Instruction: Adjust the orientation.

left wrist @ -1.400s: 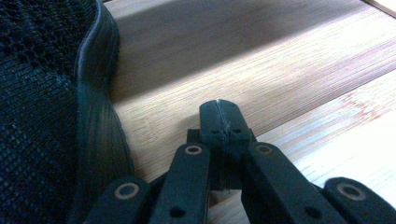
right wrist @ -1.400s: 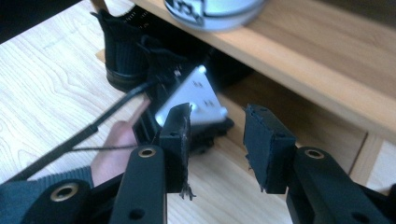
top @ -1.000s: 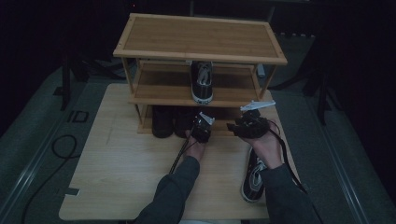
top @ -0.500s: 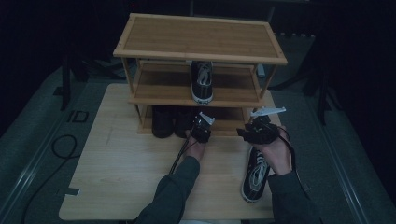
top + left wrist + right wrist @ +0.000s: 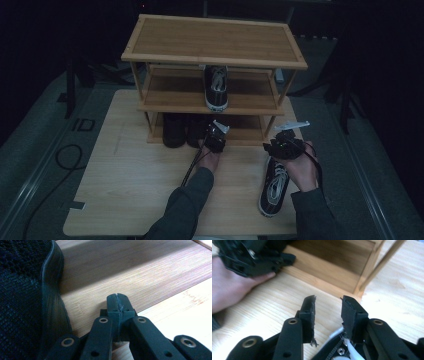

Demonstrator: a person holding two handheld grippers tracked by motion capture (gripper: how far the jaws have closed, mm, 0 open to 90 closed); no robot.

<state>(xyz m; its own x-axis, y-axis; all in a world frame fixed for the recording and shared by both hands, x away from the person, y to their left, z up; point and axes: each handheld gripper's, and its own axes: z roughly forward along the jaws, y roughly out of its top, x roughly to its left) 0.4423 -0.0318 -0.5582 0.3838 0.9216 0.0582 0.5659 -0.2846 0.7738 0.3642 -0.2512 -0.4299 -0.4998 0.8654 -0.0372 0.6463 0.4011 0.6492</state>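
A black sneaker with white laces (image 5: 273, 186) lies on the table, toe toward me. My right gripper (image 5: 277, 148) hovers over its far end. In the right gripper view the right gripper (image 5: 328, 303) is open and its jaws have just been closing; the sneaker's laces and tongue (image 5: 340, 348) lie low between the jaw bases, clear of the pads. My left gripper (image 5: 215, 135) rests at the front edge of the rack's bottom shelf. Seen in its own view, the left gripper (image 5: 117, 302) is shut on nothing, beside a black mesh shoe (image 5: 25, 305).
The three-tier wooden shoe rack (image 5: 215, 55) stands at the table's far side. A matching sneaker (image 5: 216, 87) sits on its middle shelf and dark shoes (image 5: 175, 131) on the bottom one. The rack's right front leg (image 5: 377, 267) stands just ahead of the right gripper. A cable (image 5: 45, 165) lies left of the wooden table (image 5: 130, 170).
My right gripper has moved to the right and down, away from the rack's front and over the sneaker on the table. The left gripper has stayed at the bottom shelf.
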